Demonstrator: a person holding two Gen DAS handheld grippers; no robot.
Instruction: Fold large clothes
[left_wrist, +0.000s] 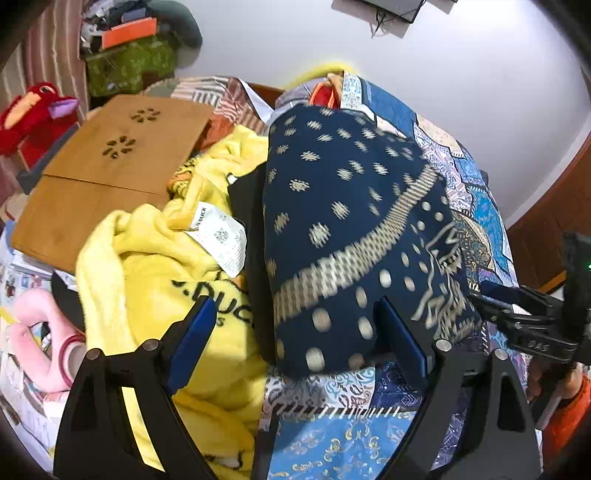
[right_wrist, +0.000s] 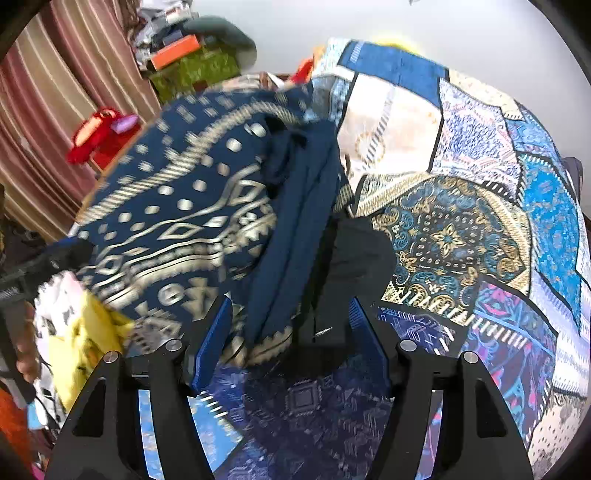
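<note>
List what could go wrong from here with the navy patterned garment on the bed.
1. The navy patterned garment lies bunched, neither gripper gripping it; its loose folds may slump open.
2. The yellow fleece touches it; a grab could catch both.
3. Dark fabric lies under its edge and could get pinched too.

Bright, motion-blurred, fisheye-warped, dark corners

Navy garment (left_wrist: 343, 221) matt woven cloth; yellow blanket (left_wrist: 155, 280) fuzzy fleece.
</note>
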